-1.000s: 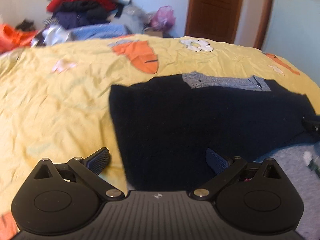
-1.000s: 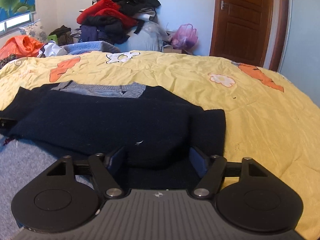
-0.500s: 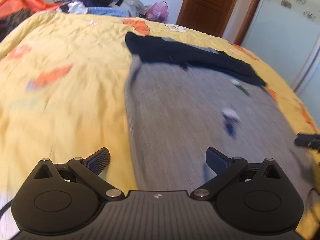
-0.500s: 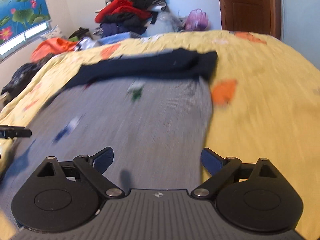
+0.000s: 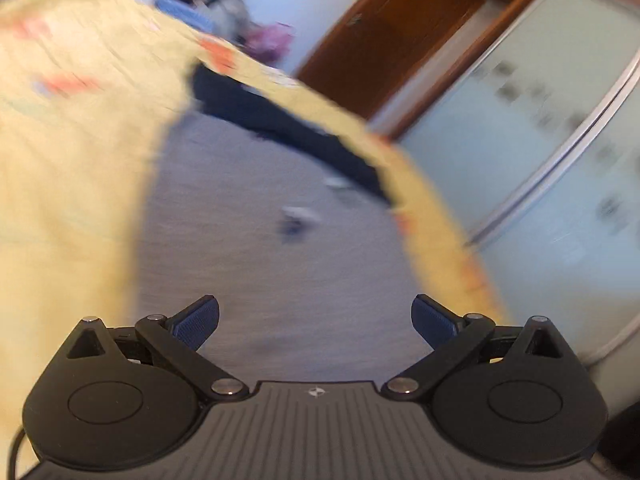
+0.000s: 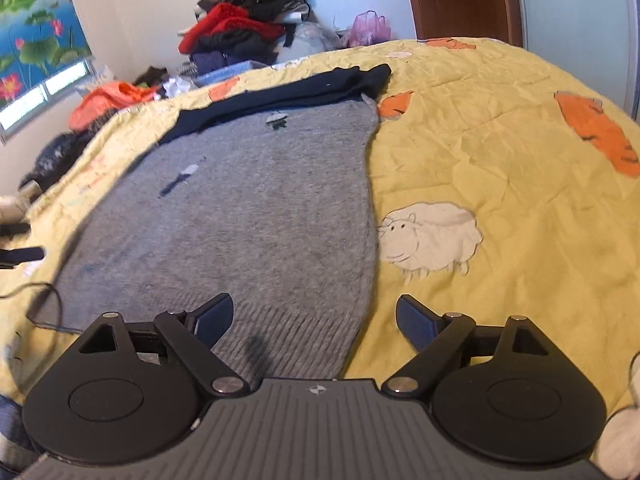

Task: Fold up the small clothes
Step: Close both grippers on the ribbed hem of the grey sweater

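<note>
A grey knitted sweater (image 6: pixel 240 208) lies flat on the yellow bedcover (image 6: pixel 500 140), its navy top part (image 6: pixel 288 88) folded over at the far end. My right gripper (image 6: pixel 314 320) hovers over the sweater's near ribbed hem. Its jaws stand wide and are closing slightly; the hem corner lies below them, and the pads press on nothing. In the blurred, tilted left wrist view, my left gripper (image 5: pixel 316 320) is open above the grey sweater (image 5: pixel 272 260), with the navy fold (image 5: pixel 280 120) far ahead. A dark fingertip of the left gripper (image 6: pixel 20 254) shows at the left edge.
A pile of clothes (image 6: pixel 248 28) rises behind the bed, with a brown door (image 6: pixel 460 0) to its right. A pale wardrobe front (image 5: pixel 540 120) stands past the bed's right edge. A thin black cable (image 6: pixel 40 292) lies by the hem's left corner.
Both grippers have drawn back from the navy fold to the sweater's near hem. The right jaws have widened and left the navy cloth. The left view has rolled and blurred.
</note>
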The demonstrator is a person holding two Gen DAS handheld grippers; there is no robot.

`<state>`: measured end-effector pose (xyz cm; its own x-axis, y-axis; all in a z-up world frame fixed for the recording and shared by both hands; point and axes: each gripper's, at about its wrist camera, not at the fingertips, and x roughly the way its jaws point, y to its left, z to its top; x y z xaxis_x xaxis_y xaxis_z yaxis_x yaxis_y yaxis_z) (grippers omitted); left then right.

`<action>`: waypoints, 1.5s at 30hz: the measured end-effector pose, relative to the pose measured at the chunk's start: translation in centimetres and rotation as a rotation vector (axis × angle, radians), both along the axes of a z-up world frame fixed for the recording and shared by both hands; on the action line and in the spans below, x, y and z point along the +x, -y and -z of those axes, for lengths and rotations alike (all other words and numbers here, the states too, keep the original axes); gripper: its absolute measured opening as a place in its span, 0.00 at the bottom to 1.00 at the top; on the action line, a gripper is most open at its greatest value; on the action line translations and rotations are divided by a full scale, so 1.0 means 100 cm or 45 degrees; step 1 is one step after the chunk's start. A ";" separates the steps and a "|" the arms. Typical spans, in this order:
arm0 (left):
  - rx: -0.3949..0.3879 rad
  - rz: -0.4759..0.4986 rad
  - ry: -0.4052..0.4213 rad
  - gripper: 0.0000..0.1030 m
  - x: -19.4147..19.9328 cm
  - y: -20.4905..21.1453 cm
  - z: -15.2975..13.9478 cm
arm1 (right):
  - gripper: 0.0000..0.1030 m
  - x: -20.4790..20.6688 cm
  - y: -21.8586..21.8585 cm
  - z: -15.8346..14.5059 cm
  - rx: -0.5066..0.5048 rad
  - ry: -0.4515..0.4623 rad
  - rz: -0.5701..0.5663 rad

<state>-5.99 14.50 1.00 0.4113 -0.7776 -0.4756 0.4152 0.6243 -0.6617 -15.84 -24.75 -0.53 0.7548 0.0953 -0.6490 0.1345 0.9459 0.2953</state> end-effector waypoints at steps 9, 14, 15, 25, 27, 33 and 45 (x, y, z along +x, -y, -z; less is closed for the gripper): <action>0.256 0.068 -0.085 1.00 -0.037 0.007 0.022 | 0.89 -0.010 -0.005 -0.007 -0.005 0.023 0.002; 0.102 -0.115 -0.222 1.00 -0.030 -0.083 0.033 | 0.89 -0.014 0.007 -0.002 0.095 0.062 0.004; 0.034 -0.126 -0.256 1.00 -0.025 -0.093 0.038 | 0.87 -0.013 0.010 0.001 0.136 0.055 0.007; -0.159 -0.073 -0.417 1.00 0.007 -0.071 0.062 | 0.80 -0.020 0.013 0.012 0.329 0.118 0.013; -0.136 -0.062 -0.404 0.99 0.001 -0.070 0.060 | 0.76 -0.021 0.011 0.014 0.344 0.134 -0.006; -0.101 -0.025 -0.415 0.83 0.001 -0.066 0.061 | 0.59 -0.015 0.003 0.016 0.355 0.140 -0.020; -0.047 -0.054 -0.506 0.07 0.000 -0.073 0.074 | 0.14 -0.011 -0.005 0.017 0.326 0.038 0.062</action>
<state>-5.96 21.81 -6.41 0.2330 -0.7834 -0.5763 0.0964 0.6082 -0.7879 -16.95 -24.28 -2.25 0.7809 0.2165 -0.5859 0.1657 0.8326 0.5285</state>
